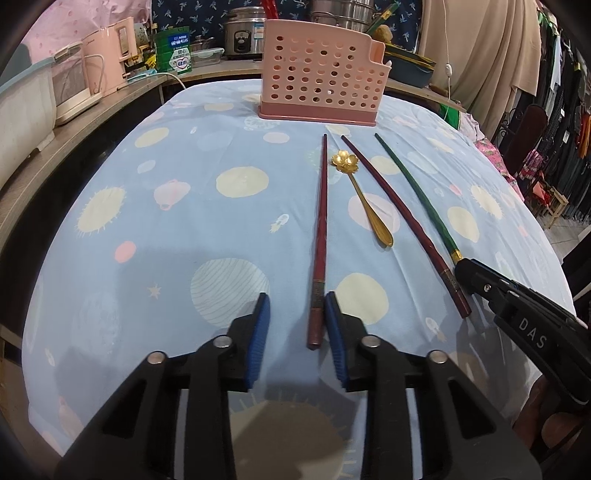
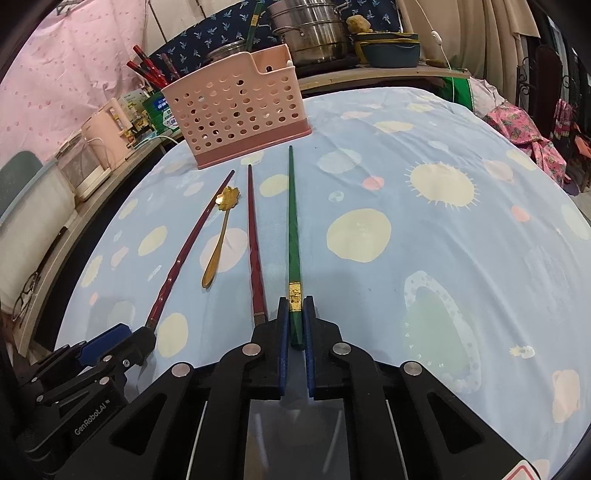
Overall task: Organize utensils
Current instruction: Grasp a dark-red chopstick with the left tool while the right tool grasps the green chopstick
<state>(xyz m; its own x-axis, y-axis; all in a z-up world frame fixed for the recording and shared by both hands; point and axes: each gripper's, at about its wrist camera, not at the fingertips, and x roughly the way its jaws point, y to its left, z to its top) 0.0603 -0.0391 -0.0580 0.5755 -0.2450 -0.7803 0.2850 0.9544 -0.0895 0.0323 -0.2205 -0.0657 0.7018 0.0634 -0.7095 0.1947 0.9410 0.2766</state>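
A pink perforated utensil holder (image 1: 319,79) stands at the far side of the table; the right wrist view (image 2: 240,107) shows several utensils in it. On the cloth lie a dark red chopstick (image 1: 320,229), a gold flower spoon (image 1: 364,192), a second dark red chopstick (image 1: 399,218) and a green chopstick (image 1: 413,195). My left gripper (image 1: 297,306) is open, with the first red chopstick's thick end between its pads. My right gripper (image 2: 296,306) is shut on the green chopstick (image 2: 293,236) near its gold band; the chopstick still lies along the cloth.
The table carries a light blue cloth with planet prints (image 1: 184,221). A shelf on the left holds a pink kettle (image 1: 107,55) and boxes. Steel pots (image 2: 310,33) and bowls stand behind the holder. Clothes hang at the right (image 1: 561,110).
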